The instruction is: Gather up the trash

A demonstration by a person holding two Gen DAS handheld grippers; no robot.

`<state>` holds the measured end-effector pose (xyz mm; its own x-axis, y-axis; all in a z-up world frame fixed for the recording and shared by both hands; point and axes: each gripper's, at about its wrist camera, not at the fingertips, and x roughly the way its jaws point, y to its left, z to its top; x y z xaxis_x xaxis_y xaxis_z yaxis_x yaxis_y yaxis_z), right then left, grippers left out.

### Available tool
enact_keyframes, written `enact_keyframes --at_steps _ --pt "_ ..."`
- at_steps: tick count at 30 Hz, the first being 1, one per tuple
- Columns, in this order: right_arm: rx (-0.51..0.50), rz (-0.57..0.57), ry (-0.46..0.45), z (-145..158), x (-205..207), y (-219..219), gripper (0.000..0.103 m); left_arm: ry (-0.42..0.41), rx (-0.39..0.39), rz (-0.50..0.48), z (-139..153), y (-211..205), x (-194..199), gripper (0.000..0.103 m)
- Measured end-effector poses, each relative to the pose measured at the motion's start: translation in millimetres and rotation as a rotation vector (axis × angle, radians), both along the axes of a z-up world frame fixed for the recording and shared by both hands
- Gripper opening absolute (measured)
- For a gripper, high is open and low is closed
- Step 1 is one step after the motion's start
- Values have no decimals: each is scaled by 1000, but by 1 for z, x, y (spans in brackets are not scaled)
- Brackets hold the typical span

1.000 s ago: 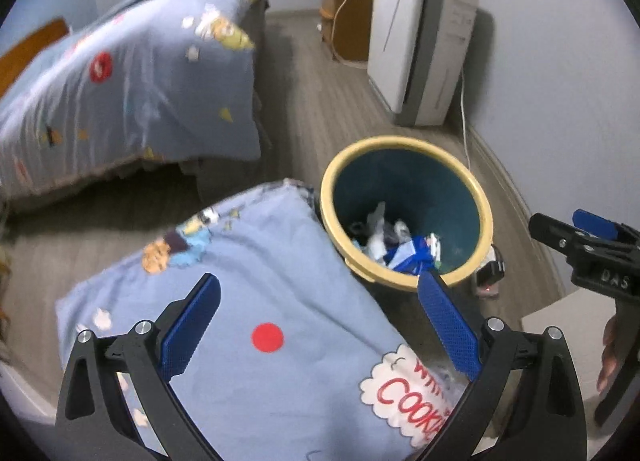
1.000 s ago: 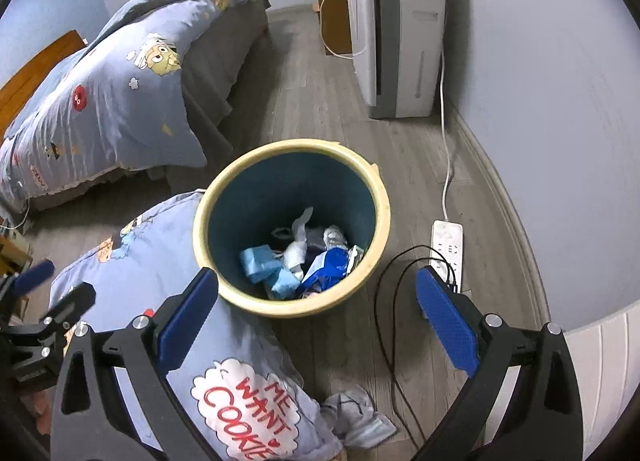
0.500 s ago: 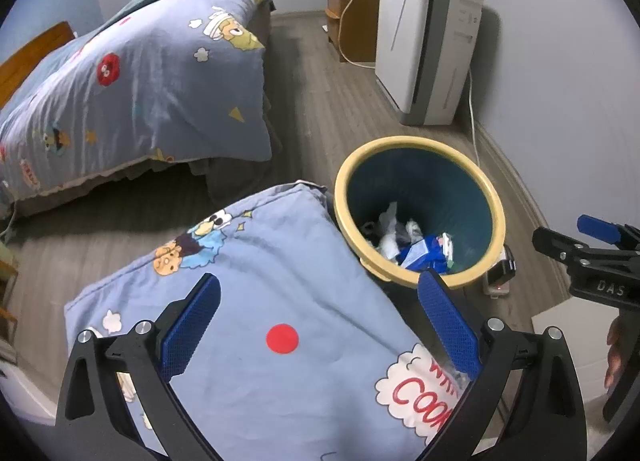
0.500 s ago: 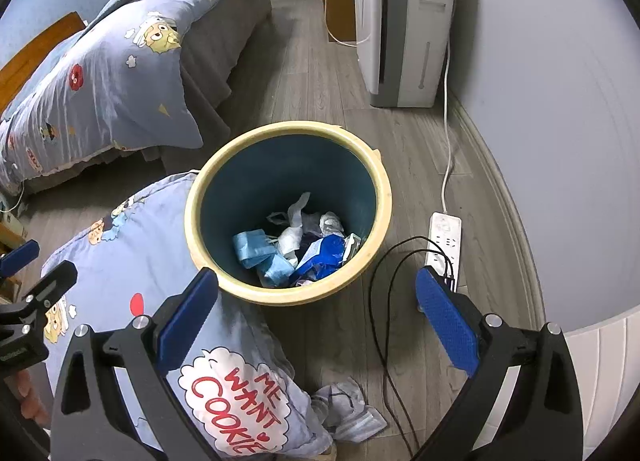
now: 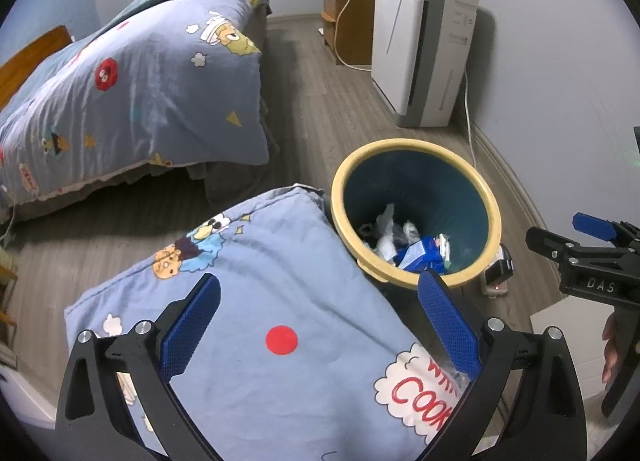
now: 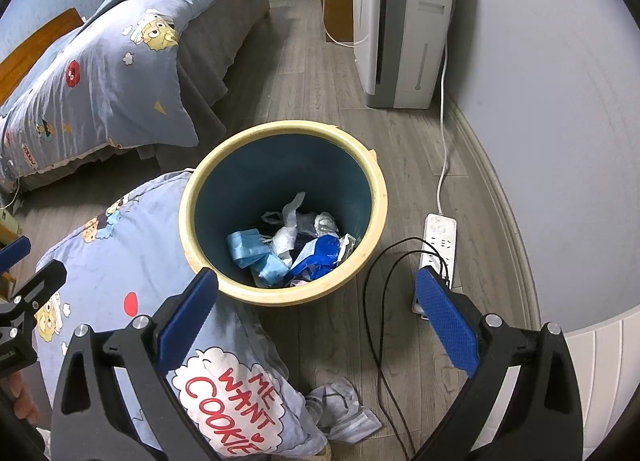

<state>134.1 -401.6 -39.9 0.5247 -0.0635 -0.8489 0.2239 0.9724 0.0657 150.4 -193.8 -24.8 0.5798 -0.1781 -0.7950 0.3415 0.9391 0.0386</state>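
Step in hand, judged: search for next item between drops. Left gripper (image 5: 318, 323) and right gripper (image 6: 316, 311): jaws apart, nothing held. Bin (image 6: 382, 197), yellow rim, frame centre in right view: holds blue wrapper (image 6: 316, 257), light blue packet (image 6: 248, 249), white tissue (image 6: 286, 235). Remaining trash: crumpled grey-white wad (image 6: 342, 413) on floor, lower centre, beside pillow (image 6: 100, 261). Next move likely: lower right gripper over wad, avoid black cable (image 6: 378, 341) adjacent.
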Motion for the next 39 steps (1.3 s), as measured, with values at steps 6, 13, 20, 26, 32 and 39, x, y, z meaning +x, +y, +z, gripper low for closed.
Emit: enact_keyframes --at_steps 6,13,20,26,32,39 --pt "-3 1 1 -1 0 -1 97 2 -2 -1 0 -1 0 98" --pt "-10 0 3 -1 -1 -2 97 2 -3 -1 0 -1 1 98" --pt "-14 0 5 -2 -1 -3 97 -3 0 -7 2 -4 0 98" --pt "-15 -2 6 -2 -1 -3 97 -3 -1 -6 2 -4 0 98" --pt "-15 0 6 -2 -1 -3 97 0 -1 -6 2 -4 0 98" --pt "-14 -1 6 -2 -1 -3 97 3 -4 -9 3 -6 0 98"
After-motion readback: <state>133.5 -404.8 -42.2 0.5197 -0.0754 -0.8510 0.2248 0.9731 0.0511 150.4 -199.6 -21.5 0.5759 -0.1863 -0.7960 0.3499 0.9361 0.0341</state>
